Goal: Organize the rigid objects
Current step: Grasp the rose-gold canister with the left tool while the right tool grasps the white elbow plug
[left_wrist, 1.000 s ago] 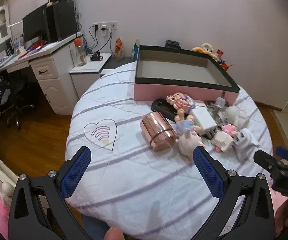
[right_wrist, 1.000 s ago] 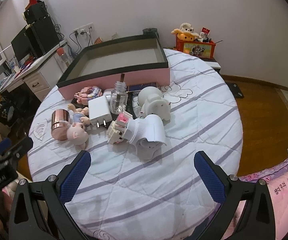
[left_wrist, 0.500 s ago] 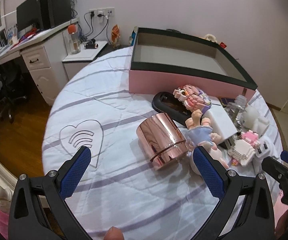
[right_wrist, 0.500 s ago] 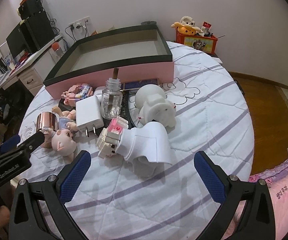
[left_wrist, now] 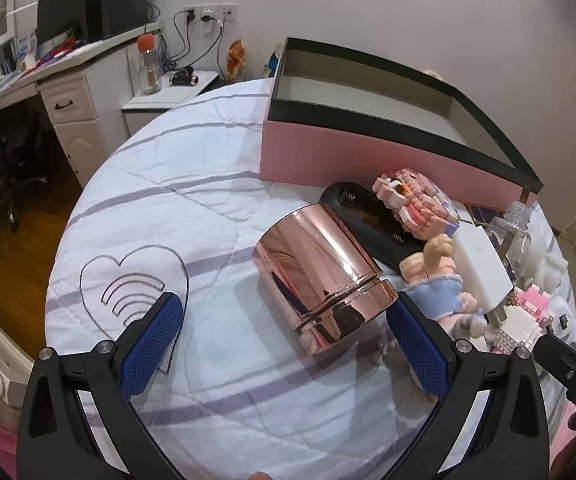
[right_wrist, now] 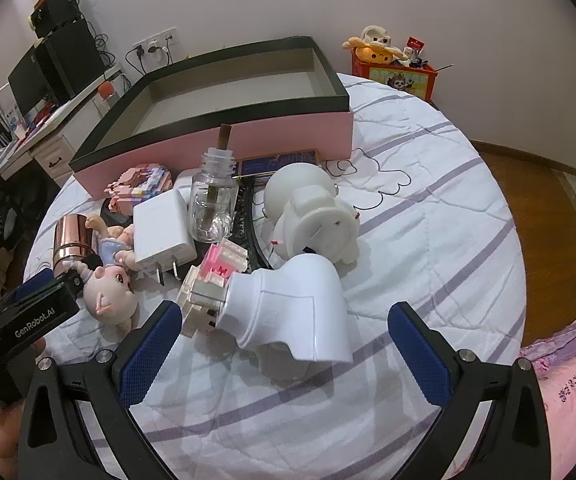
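Left gripper [left_wrist: 283, 326] is wide open around the copper cup [left_wrist: 320, 274] at centre; right gripper [right_wrist: 281, 338] is open around the white plug-in device [right_wrist: 292, 312].

I see a white desk [left_wrist: 67, 80] against the far-left wall carrying a dark monitor [left_wrist: 63, 20]. A bottle with an orange cap [left_wrist: 148, 66] stands on a low white cabinet [left_wrist: 167, 98] beside it. A red toy box [right_wrist: 394, 76] sits far right.

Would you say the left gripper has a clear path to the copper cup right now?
Probably yes. The left gripper is open, and the copper cup lies on its side just ahead, with bare sheet between.
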`<state>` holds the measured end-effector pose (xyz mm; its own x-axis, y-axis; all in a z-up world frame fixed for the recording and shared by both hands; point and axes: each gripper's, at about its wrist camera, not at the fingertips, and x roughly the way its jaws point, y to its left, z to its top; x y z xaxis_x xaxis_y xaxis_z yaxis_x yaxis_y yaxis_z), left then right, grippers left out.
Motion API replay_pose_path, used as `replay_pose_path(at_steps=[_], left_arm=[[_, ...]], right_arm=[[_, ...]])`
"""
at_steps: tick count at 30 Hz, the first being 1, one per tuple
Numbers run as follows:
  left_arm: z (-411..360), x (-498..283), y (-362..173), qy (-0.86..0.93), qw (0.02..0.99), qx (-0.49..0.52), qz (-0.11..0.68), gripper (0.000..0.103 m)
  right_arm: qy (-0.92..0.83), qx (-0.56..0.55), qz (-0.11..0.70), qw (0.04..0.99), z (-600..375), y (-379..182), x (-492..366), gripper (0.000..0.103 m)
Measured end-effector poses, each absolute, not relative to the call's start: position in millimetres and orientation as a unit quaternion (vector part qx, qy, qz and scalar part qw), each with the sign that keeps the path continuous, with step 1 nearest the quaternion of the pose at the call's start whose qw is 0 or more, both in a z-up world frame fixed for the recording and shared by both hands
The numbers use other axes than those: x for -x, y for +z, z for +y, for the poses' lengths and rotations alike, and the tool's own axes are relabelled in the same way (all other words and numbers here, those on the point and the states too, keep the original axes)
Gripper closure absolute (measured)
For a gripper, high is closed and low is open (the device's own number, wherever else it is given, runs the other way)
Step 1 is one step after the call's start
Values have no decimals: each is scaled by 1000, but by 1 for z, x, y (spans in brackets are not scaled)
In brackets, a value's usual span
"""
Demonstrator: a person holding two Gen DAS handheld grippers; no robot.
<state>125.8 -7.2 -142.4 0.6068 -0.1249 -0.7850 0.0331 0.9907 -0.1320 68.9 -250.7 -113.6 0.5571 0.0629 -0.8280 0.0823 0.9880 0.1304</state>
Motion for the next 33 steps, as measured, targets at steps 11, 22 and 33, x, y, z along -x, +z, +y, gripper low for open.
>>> replay_pose_path(at_steps=[11, 22, 33], left_arm=[[0, -136, -142, -60, 897, 58, 434, 5], [-6, -138, -142, -88, 899, 49, 426, 34], [1, -123, -138, -96, 898, 57, 426, 34]], right_arm=[[17, -109, 458, 882, -261, -115, -70, 2], [42, -125, 458, 879, -270, -119, -68, 10], [86, -149, 449, 877, -276, -124, -70, 29]])
